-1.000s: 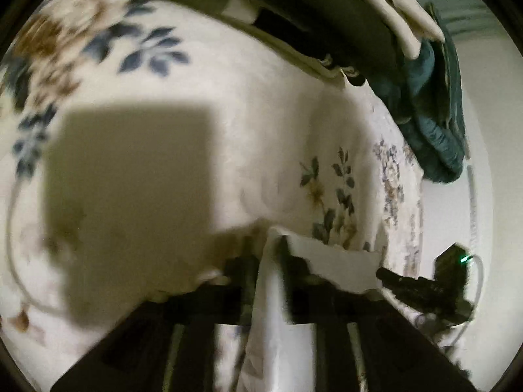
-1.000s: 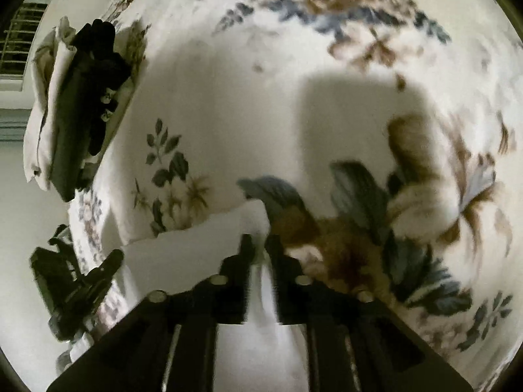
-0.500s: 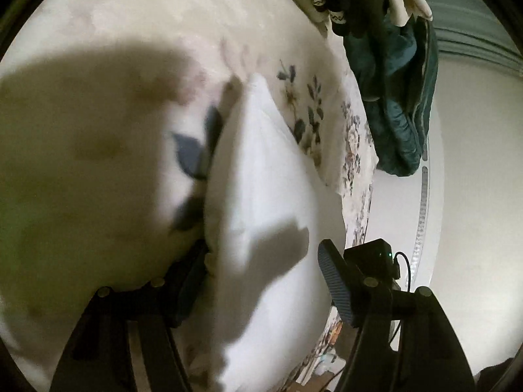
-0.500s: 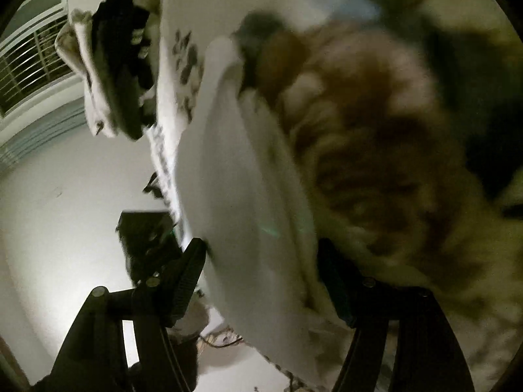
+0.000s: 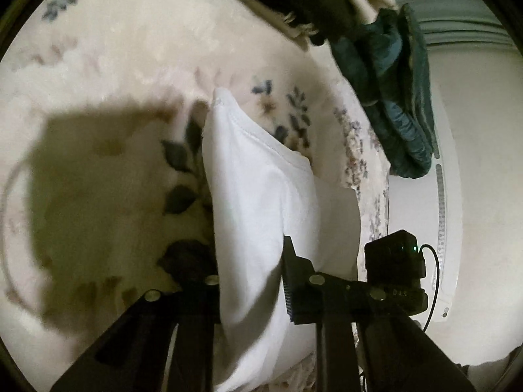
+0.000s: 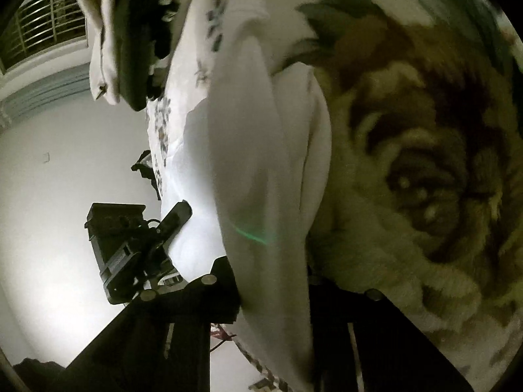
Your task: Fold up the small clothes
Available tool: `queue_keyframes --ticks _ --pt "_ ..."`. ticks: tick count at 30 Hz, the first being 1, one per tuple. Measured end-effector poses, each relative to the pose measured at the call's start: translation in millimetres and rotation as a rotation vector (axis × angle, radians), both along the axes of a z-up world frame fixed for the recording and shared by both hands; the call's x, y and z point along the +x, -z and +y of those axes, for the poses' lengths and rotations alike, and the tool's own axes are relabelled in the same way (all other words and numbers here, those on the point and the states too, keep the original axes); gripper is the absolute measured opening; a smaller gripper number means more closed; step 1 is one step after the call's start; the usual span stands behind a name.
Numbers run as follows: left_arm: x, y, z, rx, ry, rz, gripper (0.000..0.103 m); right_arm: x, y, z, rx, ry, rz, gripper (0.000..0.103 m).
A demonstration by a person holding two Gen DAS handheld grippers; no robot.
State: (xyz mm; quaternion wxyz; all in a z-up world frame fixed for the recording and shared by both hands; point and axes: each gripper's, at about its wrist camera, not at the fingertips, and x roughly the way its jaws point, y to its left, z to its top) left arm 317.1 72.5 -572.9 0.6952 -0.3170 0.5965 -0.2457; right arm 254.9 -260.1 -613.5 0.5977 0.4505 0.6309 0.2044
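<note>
A small white garment (image 5: 258,202) lies on the floral bedspread (image 5: 114,81), its stitched hem pointing away. My left gripper (image 5: 250,281) closes from both sides on the garment's near end, the fabric bunched between the two fingers. In the right wrist view the same white garment (image 6: 261,150) runs up the middle. My right gripper (image 6: 271,281) closes on its near end, the fabric filling the gap between the fingers. The other gripper (image 6: 137,245) shows to the left of it.
A pile of clothes lies at the far edge of the bed: dark green fabric (image 5: 392,98), cream cloth (image 6: 101,39) and a black piece (image 6: 137,32). The bed edge (image 5: 376,196) runs beside the garment, with white floor beyond. A barred window (image 6: 39,26) is at upper left.
A second ago both grippers held the garment's edge low over the bedspread. They opened wide half a second ago and have now narrowed onto the folded garment's near end.
</note>
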Motion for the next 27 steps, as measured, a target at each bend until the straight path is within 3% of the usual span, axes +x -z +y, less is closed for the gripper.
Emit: queue_keyframes --ticks 3,8,11,14,17,19,20,21,23,27 --pt "1.6 -21.4 8.2 -0.009 -0.011 -0.016 0.014 10.4 -27.2 6.5 -0.023 -0.018 -0.021 0.019" --pt "28.8 -85.6 31.6 -0.026 -0.055 -0.067 0.011 38.0 -91.6 16.6 -0.048 -0.025 -0.074 0.018" --pt "58.1 -121.4 38.0 -0.018 -0.051 -0.113 0.011 74.8 -132.9 34.6 -0.050 -0.033 -0.114 0.017" --pt "89.3 -136.7 44.7 -0.001 -0.042 -0.127 0.012 110.5 -148.0 49.6 -0.112 -0.064 -0.106 0.016" --pt "114.2 -107.6 54.5 0.011 -0.059 -0.064 0.020 127.9 -124.7 47.8 -0.169 -0.080 -0.038 0.017" --pt "126.1 -75.5 57.2 0.050 -0.074 -0.011 0.050 122.6 -96.6 36.1 -0.196 -0.070 0.036 0.021" --pt "129.1 -62.7 57.8 0.048 -0.077 0.004 0.053 116.2 -76.0 28.4 -0.226 -0.075 0.102 0.025" --pt "131.3 -49.3 58.3 0.047 -0.083 0.019 0.054 103.4 -58.8 17.4 -0.267 -0.084 0.146 0.042" --pt "132.4 -33.0 56.2 0.040 -0.083 0.042 0.054 87.9 -38.7 5.3 -0.357 -0.090 0.193 0.064" --pt "131.5 -5.8 40.0 0.068 -0.028 0.072 0.055 64.9 -28.1 -24.5 -0.321 0.037 0.187 0.064"
